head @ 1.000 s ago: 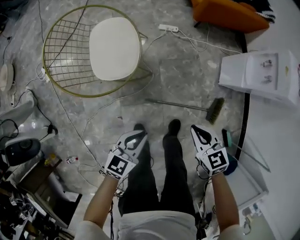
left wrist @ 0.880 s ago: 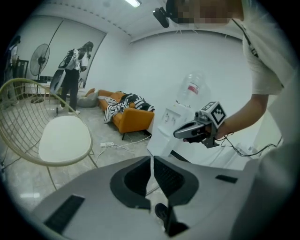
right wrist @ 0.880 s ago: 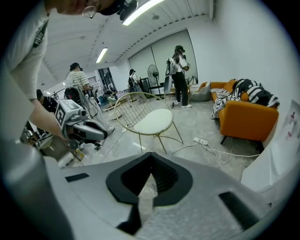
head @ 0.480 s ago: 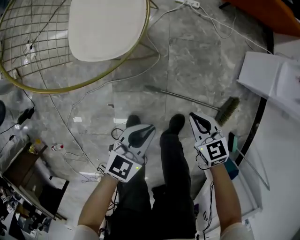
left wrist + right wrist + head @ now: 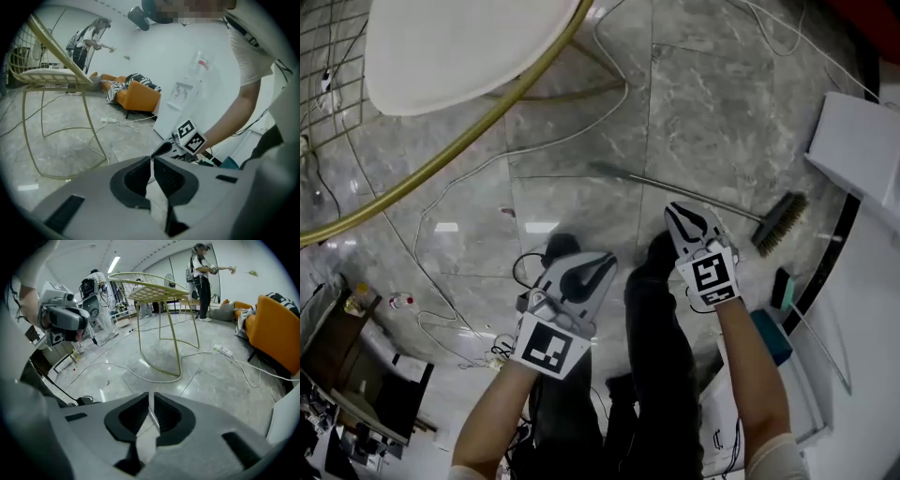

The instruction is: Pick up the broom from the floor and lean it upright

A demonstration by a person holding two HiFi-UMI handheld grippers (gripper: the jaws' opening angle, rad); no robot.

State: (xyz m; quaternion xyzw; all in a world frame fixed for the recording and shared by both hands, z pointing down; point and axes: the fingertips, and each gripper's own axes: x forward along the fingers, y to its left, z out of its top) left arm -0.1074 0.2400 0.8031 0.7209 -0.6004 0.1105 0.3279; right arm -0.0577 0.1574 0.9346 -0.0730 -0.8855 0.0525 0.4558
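The broom lies flat on the grey marble floor, its thin metal handle (image 5: 675, 192) running left to right and its brush head (image 5: 778, 223) at the right. My right gripper (image 5: 680, 214) hovers just short of the handle's middle and points steeply down. Its jaws are opening, with a narrow gap and nothing between them (image 5: 151, 394). My left gripper (image 5: 605, 262) hangs lower left of it, above the person's left leg, with its jaws together and empty (image 5: 152, 159). In the left gripper view the right gripper (image 5: 164, 149) shows with its marker cube.
A gold wire chair with a white seat (image 5: 441, 47) stands at the upper left. Cables (image 5: 441, 216) trail over the floor. A white cabinet (image 5: 862, 141) and a teal object (image 5: 769, 333) stand at the right. The person's shoes (image 5: 652, 248) are beside the broom. An orange armchair (image 5: 276, 329) is further off.
Both grippers have sunk toward the floor and the head view has come closer to it. The right gripper now sits much nearer the broom handle.
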